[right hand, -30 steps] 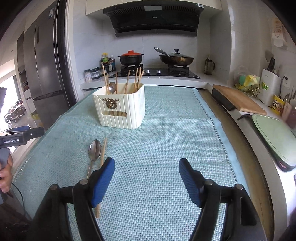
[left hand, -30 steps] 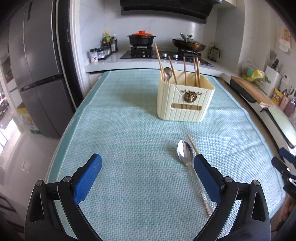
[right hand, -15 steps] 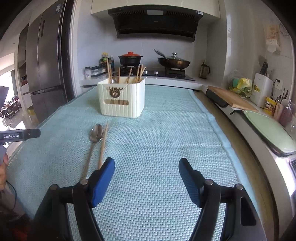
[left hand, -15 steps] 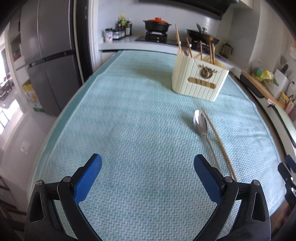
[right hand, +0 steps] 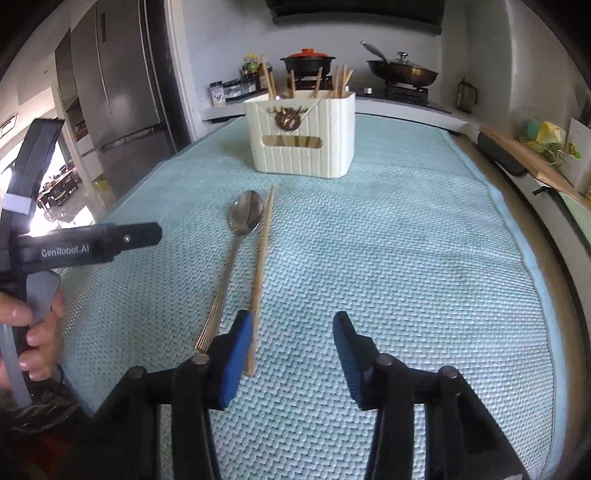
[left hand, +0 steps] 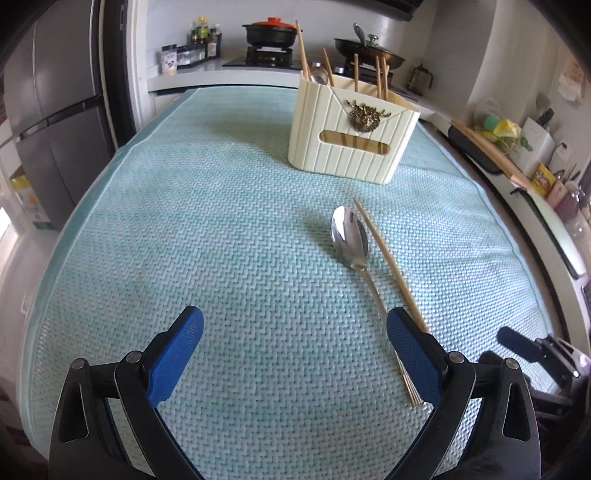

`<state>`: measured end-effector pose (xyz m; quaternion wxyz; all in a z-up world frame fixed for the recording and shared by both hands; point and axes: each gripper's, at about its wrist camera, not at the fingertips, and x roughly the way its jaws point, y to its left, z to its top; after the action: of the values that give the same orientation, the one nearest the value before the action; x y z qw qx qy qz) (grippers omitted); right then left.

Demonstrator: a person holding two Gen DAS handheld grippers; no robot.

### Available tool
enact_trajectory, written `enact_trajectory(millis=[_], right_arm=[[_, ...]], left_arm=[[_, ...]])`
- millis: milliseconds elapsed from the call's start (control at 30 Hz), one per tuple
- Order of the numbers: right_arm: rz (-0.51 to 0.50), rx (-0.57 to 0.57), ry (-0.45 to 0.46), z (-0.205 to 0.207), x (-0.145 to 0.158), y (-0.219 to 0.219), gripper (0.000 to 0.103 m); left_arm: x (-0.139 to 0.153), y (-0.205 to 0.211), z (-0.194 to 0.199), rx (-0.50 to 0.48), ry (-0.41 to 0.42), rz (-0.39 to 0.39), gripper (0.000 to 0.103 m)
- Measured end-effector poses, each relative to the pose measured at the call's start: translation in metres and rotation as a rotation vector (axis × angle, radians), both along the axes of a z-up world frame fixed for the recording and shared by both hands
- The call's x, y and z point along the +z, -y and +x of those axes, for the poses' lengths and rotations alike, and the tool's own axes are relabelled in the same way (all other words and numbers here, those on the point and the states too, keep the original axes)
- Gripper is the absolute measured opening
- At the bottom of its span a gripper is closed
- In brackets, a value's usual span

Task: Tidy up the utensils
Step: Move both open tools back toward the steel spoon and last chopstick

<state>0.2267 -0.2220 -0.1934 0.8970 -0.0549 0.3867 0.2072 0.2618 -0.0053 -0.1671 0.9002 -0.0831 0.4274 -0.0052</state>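
A metal spoon and a wooden chopstick lie side by side on the teal mat. Beyond them stands a cream utensil holder with several chopsticks and a spoon upright in it. My left gripper is open and empty, low over the mat, its right finger beside the spoon's handle. My right gripper is open and empty, its left finger next to the chopstick's near end.
A stove with a red-lidded pot and a pan stands behind the table. A fridge stands at the left. A counter with a cutting board runs along the right. The left gripper's body shows in the right wrist view.
Both grippers have moved closer to the spoon and chopstick. The right gripper's fingers stand narrower apart than before. The utensils have not moved.
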Motion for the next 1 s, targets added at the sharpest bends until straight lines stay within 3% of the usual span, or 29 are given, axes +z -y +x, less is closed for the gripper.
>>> enact_trajectory(millis=[200, 267, 300, 467, 600, 700, 767, 800, 833, 900, 1000], right_arm=[[-0.015, 0.096, -0.06, 0.039, -0.017, -0.034, 0.036], [-0.032, 0.099, -0.094, 0.052, -0.028, -0.044, 0.024], [-0.028, 0.091, -0.117, 0.056, -0.033, -0.046, 0.009], [0.001, -0.056, -0.117, 0.056, -0.035, -0.022, 0.006], [-0.025, -0.205, -0.12, 0.049, -0.035, 0.008, 0.006], [-0.057, -0.257, -0.116, 0.041, -0.035, 0.021, 0.006], [-0.051, -0.266, -0.112, 0.039, -0.035, 0.023, 0.008], [-0.036, -0.268, -0.112, 0.038, -0.035, 0.025, 0.014], [-0.02, -0.268, -0.113, 0.04, -0.033, 0.027, 0.03], [-0.002, -0.279, -0.104, 0.036, -0.031, 0.033, 0.049], [0.017, -0.28, -0.104, 0.04, -0.029, 0.038, 0.049]], left_arm=[[-0.015, -0.008, -0.005, 0.031, -0.041, 0.014, 0.1], [-0.017, -0.011, -0.007, 0.036, -0.049, 0.021, 0.1], [-0.018, -0.011, -0.007, 0.037, -0.051, 0.027, 0.1], [-0.026, -0.012, -0.004, 0.033, -0.067, 0.035, 0.1], [-0.034, -0.004, 0.007, 0.005, -0.09, 0.026, 0.1], [-0.036, 0.002, 0.02, -0.013, -0.09, 0.008, 0.1], [-0.034, 0.005, 0.034, -0.021, -0.086, 0.0, 0.1], [-0.034, 0.009, 0.043, -0.032, -0.093, 0.004, 0.1], [-0.034, 0.012, 0.052, -0.041, -0.099, 0.012, 0.1], [-0.036, 0.021, 0.069, -0.066, -0.103, 0.032, 0.1], [-0.041, 0.034, 0.092, -0.096, -0.123, 0.063, 0.1]])
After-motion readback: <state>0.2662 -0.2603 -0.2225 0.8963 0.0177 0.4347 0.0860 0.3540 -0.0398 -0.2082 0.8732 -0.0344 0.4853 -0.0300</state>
